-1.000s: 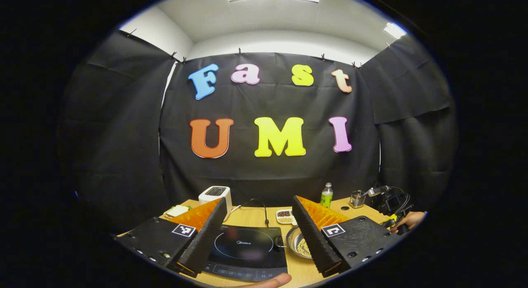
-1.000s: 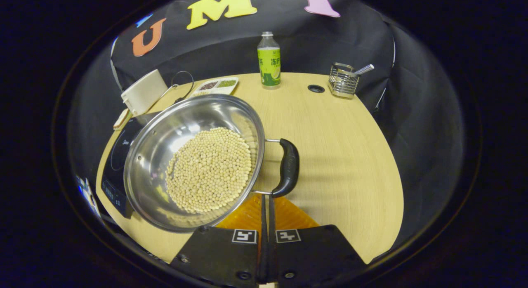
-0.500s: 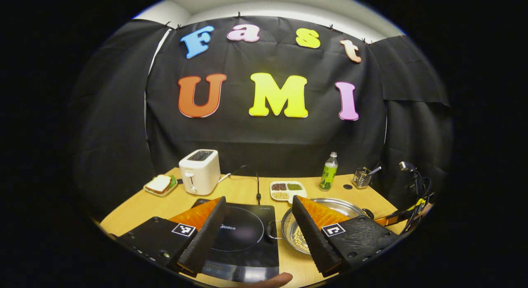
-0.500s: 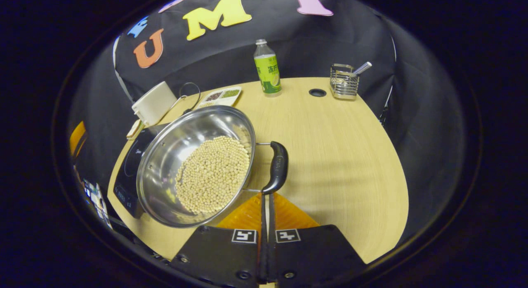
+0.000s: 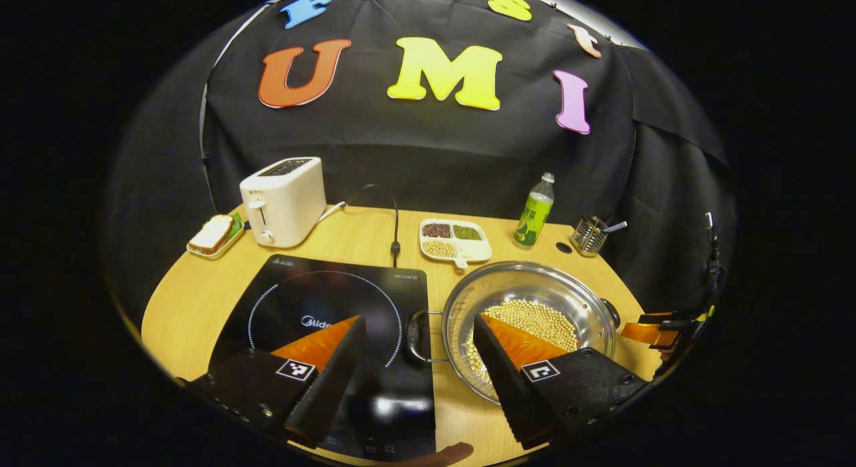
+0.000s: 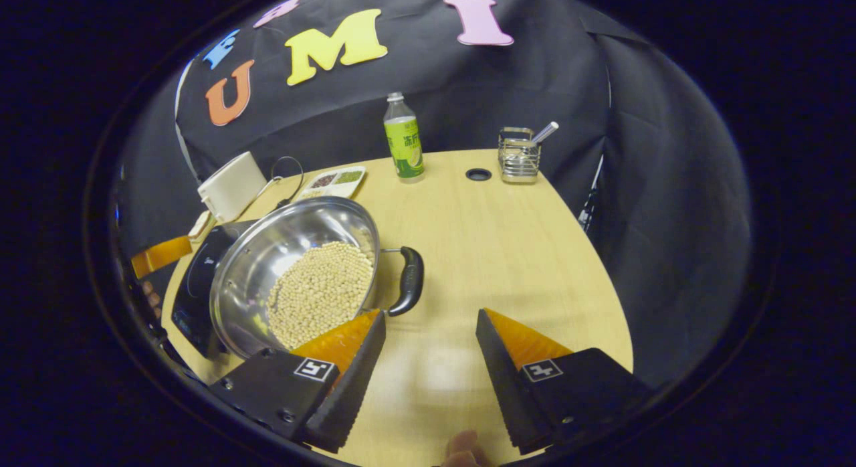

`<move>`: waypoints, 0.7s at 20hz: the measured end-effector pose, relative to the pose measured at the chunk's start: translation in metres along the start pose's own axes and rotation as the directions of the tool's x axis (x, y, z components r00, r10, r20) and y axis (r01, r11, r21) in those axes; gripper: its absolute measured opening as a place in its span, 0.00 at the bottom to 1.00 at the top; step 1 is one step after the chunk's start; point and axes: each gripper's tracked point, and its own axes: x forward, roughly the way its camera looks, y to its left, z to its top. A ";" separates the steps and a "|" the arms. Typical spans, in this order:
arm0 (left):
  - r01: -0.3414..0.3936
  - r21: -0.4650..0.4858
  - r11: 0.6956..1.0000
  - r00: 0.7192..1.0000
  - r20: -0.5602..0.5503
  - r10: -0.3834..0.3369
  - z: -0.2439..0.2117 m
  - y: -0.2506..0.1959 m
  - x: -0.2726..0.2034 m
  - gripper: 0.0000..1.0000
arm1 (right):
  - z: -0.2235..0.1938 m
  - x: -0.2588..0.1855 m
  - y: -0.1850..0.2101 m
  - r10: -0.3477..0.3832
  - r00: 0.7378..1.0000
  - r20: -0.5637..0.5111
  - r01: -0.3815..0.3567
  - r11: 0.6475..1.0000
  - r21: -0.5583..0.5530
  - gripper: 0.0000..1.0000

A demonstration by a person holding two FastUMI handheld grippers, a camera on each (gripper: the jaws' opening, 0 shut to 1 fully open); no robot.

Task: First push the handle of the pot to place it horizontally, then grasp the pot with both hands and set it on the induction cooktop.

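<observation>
Now the pot (image 5: 535,306) w/ beans sits on the table (image 6: 508,253) just right of the induction cooktop (image 5: 321,306), not on it; left gripper (image 5: 418,356) & right gripper (image 6: 428,350) both wide apart, holding nothing

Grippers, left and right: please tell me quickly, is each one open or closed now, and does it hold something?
Left gripper: open, holding nothing, above the pot's left handle.
Right gripper: open, holding nothing, beside the pot's right handle.
</observation>
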 end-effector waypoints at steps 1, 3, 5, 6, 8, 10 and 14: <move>-0.007 0.011 1.000 1.000 -0.020 0.007 -0.005 0.001 0.005 0.96 | 0.003 0.002 0.003 0.012 1.000 -0.001 -0.012 1.000 0.007 0.87; -0.017 0.030 0.999 0.999 -0.050 0.018 -0.013 0.001 0.014 0.96 | 0.013 0.008 0.005 0.013 1.000 0.014 -0.013 1.000 -0.012 0.87; -0.020 0.035 0.999 0.997 -0.071 0.022 -0.019 -0.004 0.022 0.96 | 0.023 0.016 0.004 0.003 0.999 0.038 -0.002 0.999 -0.037 0.87; -0.019 0.041 0.999 0.997 -0.079 0.022 -0.021 -0.006 0.027 0.96 | 0.029 0.022 0.002 -0.008 0.998 0.057 0.011 0.999 -0.048 0.86; -0.009 0.053 0.999 0.996 -0.090 0.014 -0.024 -0.011 0.035 0.96 | 0.037 0.030 -0.001 -0.019 0.997 0.076 0.022 0.999 -0.032 0.87; -0.014 0.065 0.998 0.994 -0.103 0.021 -0.028 -0.010 0.040 0.96 | 0.045 0.029 0.004 0.002 0.995 0.101 0.001 1.000 -0.030 0.86; -0.019 0.061 0.998 0.989 -0.143 0.028 -0.039 -0.009 0.054 0.96 | 0.048 0.039 0.041 0.121 0.988 0.094 -0.119 0.992 -0.029 0.89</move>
